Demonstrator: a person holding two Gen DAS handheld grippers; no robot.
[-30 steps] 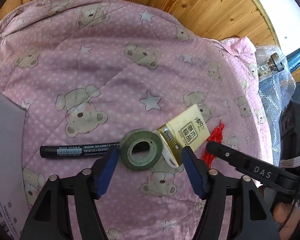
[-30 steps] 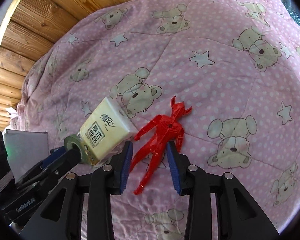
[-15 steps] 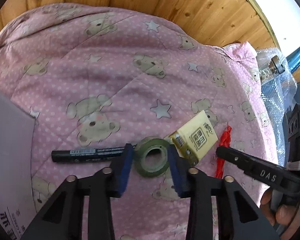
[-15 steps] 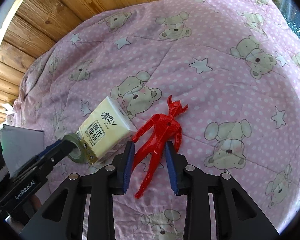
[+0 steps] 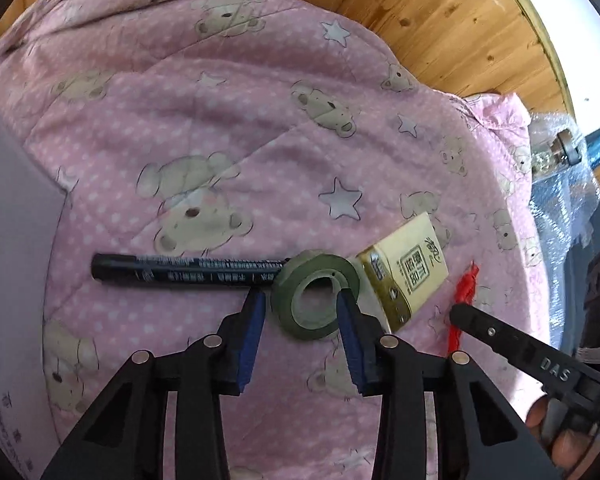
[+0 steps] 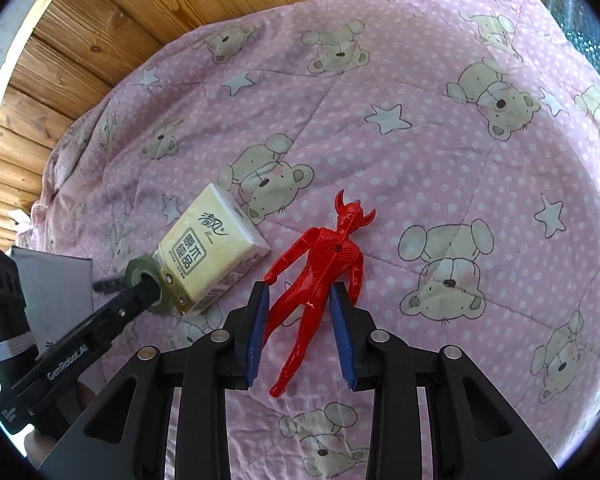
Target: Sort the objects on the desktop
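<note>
Lying on a pink bear-print quilt (image 5: 260, 120), a green tape roll (image 5: 314, 294) is framed by the left gripper (image 5: 302, 300), whose blue pads are pressed against its two sides: the roll is pinched. A black marker (image 5: 180, 272) is seen just left of the roll, touching it, and a yellow tissue pack (image 5: 406, 270) sits against its right side. A red strip of the toy (image 5: 466, 284) is glimpsed beyond the pack, beside the other gripper's black finger.

From the right wrist, the right gripper (image 6: 302, 308) is seen closed around a red horned figure (image 6: 324, 264) at its waist and legs, pads touching both sides. The tissue pack (image 6: 210, 254) lies just left, tape roll (image 6: 140, 276) at its near end.
</note>
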